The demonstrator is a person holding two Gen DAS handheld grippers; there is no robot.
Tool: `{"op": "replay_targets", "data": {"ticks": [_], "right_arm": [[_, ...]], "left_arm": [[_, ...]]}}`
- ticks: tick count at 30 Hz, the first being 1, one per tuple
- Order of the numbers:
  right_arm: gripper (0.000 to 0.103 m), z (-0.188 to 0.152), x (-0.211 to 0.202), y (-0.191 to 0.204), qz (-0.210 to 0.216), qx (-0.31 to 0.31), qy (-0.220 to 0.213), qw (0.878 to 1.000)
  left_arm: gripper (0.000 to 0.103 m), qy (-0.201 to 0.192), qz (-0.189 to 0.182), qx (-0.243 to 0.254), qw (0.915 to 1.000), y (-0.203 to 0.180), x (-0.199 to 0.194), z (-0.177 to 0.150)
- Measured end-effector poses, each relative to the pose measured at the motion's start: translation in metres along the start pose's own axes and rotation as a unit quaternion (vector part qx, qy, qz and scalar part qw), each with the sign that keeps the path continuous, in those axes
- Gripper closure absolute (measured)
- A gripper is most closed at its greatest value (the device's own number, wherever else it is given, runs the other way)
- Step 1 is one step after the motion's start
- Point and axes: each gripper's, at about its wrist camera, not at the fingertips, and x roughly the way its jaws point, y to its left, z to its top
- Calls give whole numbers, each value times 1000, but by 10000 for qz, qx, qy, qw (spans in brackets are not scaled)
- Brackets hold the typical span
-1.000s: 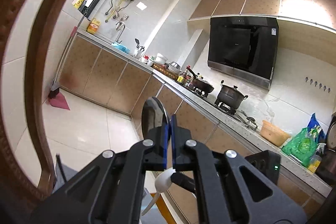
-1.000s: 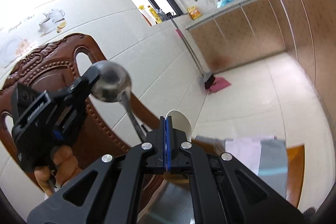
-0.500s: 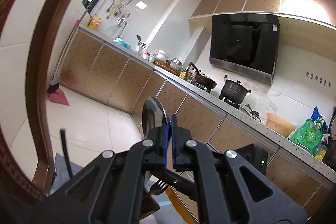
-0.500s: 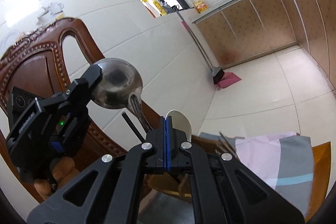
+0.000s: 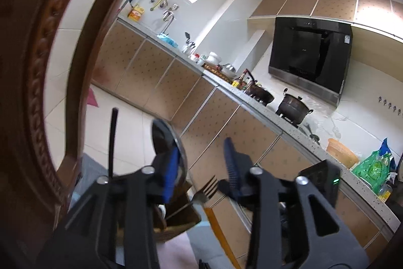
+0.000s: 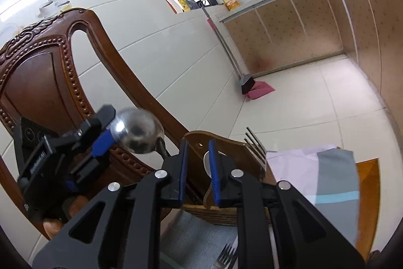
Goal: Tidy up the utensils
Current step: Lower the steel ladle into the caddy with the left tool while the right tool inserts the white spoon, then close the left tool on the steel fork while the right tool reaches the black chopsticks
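A wooden utensil holder (image 6: 221,160) stands on the table and also shows in the left wrist view (image 5: 181,216). A steel ladle (image 6: 137,134) stands in it, its bowl against the left finger of my left gripper (image 5: 201,173), whose jaws are open. My right gripper (image 6: 197,168) is open too, with a white spoon (image 6: 207,165) in the holder just behind its fingertips. A fork (image 5: 205,189) and black chopsticks (image 6: 254,140) also stick up from the holder.
A carved wooden chair back (image 6: 47,72) stands right behind the holder. A patchwork cloth (image 6: 325,178) covers the orange table (image 6: 370,193). Another fork (image 6: 226,256) lies on the table near me. Kitchen counter and cabinets (image 5: 201,92) are far off.
Both grippers opened: the left let go of the ladle, the right let go of the white spoon, after lowering them into the wooden holder.
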Motion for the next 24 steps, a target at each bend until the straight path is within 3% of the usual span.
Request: {"op": "replay_targets", "data": {"ticks": [2, 4, 6, 8, 11, 13, 17, 19, 21, 24], "right_arm": [[80, -1, -17, 7, -127, -135, -27, 9998], [64, -4, -36, 13, -341, -301, -60, 9989], [57, -13, -59, 19, -667, -508, -3, 9965], [57, -24, -72, 17, -874, -558, 174, 9945], [56, -48, -90, 2, -1232, -390, 631, 9896], [56, -66, -100, -10, -1464, -254, 965, 9842], [57, -115, -114, -38, -2216, 61, 2019, 9540], [57, -136, -116, -48, -2401, 268, 2445, 9391], [61, -164, -117, -58, -2485, 589, 2857, 9237], [63, -182, -110, -69, -2341, 1158, 3078, 9149]], "left_arm": [[56, 48, 257, 76, 9996, -5, -12, -4], [47, 145, 671, 258, 9973, -18, -33, -12], [38, 264, 965, 475, 9939, -27, -51, -19], [36, 483, 1351, 765, 9867, -37, -64, -30], [35, 1016, 1942, 1060, 9699, -42, -70, -55], [35, 1405, 2091, 1378, 9579, -43, -64, -78], [36, 2296, 2372, 1987, 9228, -28, -30, -136], [37, 2588, 2487, 1990, 9119, -16, -17, -156], [41, 2747, 2432, 1872, 9112, -5, -12, -170], [41, 2789, 2302, 1614, 9182, 11, -12, -178]]}}
